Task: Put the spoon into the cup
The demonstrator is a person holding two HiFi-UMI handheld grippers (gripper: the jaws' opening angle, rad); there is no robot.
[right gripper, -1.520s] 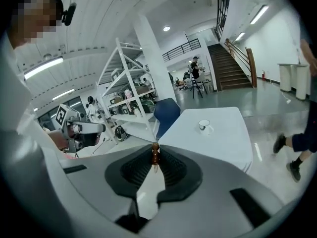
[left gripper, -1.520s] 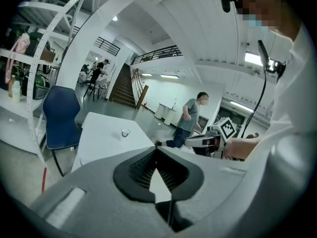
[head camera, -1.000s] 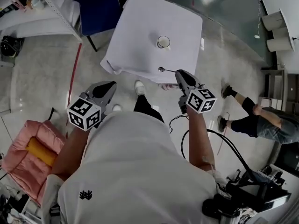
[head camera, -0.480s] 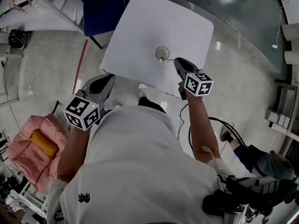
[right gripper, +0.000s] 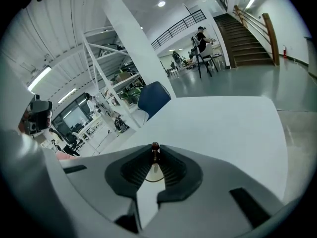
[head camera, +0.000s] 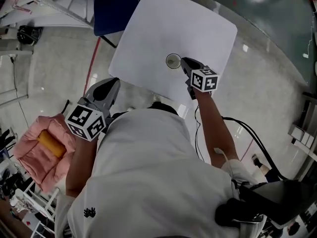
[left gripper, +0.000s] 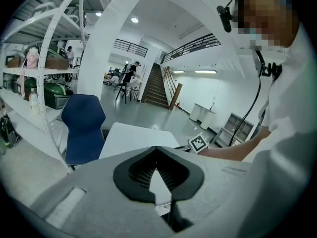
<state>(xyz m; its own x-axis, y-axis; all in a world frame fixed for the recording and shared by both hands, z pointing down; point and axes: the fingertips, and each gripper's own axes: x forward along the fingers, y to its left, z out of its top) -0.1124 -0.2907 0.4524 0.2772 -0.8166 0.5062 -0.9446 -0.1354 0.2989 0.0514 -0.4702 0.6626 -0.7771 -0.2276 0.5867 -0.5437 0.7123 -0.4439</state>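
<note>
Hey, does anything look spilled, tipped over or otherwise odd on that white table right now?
Nothing stands out. The small white cup stands upright on the square white table, with no spill showing around it. The right tongs grip the thin brown-tipped spoon by its handle, right beside the cup.

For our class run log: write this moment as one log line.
right hand-held gripper: shut on spoon | at cup on white table | left hand-held gripper: shut, empty
</note>
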